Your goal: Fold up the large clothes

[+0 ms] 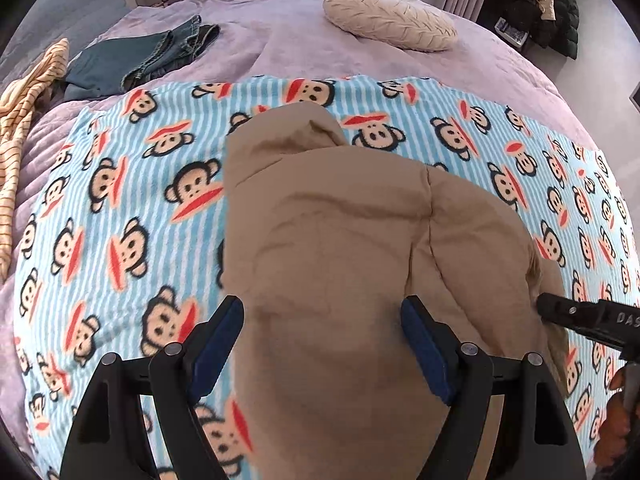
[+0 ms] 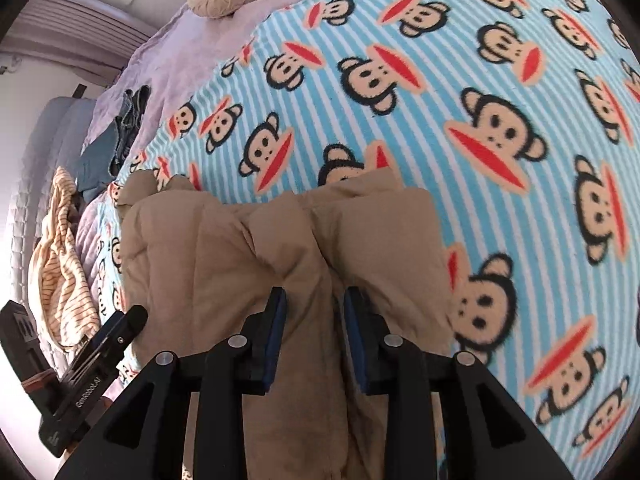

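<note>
A tan puffy jacket [image 1: 340, 232] lies folded into a thick bundle on the monkey-print striped blanket [image 1: 120, 200]. My left gripper [image 1: 322, 312] is open, its jaws wide apart on either side of the jacket's near end. My right gripper [image 2: 314, 304] has its jaws closed in on a ridge of the same jacket [image 2: 280, 240]; its fingertip shows at the right of the left wrist view [image 1: 560, 310]. The left gripper shows at the lower left of the right wrist view [image 2: 120, 332].
The blanket [image 2: 440, 80] covers a lilac bedspread [image 1: 280, 48]. A beige round cushion [image 1: 388, 16] lies at the far side. Folded dark jeans [image 1: 140, 56] and a yellow striped garment [image 1: 20, 120] lie far left. A dark coat pile [image 1: 540, 4] sits beyond the bed.
</note>
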Demonstrator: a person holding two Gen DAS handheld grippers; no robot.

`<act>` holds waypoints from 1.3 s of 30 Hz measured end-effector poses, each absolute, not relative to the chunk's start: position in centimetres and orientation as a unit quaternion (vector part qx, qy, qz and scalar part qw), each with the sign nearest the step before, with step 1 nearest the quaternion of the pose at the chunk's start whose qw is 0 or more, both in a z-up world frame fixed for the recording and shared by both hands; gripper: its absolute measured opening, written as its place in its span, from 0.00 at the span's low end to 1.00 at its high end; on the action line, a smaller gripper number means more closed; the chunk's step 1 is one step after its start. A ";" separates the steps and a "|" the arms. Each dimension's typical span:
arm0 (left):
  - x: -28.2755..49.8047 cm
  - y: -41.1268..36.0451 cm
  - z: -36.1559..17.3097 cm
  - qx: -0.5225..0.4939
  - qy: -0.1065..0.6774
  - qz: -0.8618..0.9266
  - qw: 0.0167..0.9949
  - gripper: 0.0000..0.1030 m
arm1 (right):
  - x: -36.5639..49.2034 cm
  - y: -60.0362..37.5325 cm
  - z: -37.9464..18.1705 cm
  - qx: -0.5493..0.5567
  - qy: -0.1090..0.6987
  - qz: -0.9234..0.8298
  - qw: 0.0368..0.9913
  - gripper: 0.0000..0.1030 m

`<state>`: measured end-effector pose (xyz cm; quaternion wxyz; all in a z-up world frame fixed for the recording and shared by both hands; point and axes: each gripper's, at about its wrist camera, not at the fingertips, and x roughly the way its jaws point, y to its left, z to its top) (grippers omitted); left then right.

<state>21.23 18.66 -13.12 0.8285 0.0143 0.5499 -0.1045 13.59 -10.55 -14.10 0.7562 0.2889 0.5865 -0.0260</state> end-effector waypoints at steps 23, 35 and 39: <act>9.3 23.0 -11.1 0.008 0.589 -0.114 0.800 0.79 | 0.6 -6.3 -9.7 0.245 0.610 -0.037 0.752 0.51; 5.5 23.5 -8.9 -0.006 0.574 -0.128 0.809 0.94 | -2.2 -4.3 -7.9 0.217 0.614 -0.032 0.758 0.51; 4.9 23.9 -8.1 -0.014 0.569 -0.116 0.814 1.00 | -2.0 -3.7 -7.1 0.200 0.613 -0.024 0.764 0.56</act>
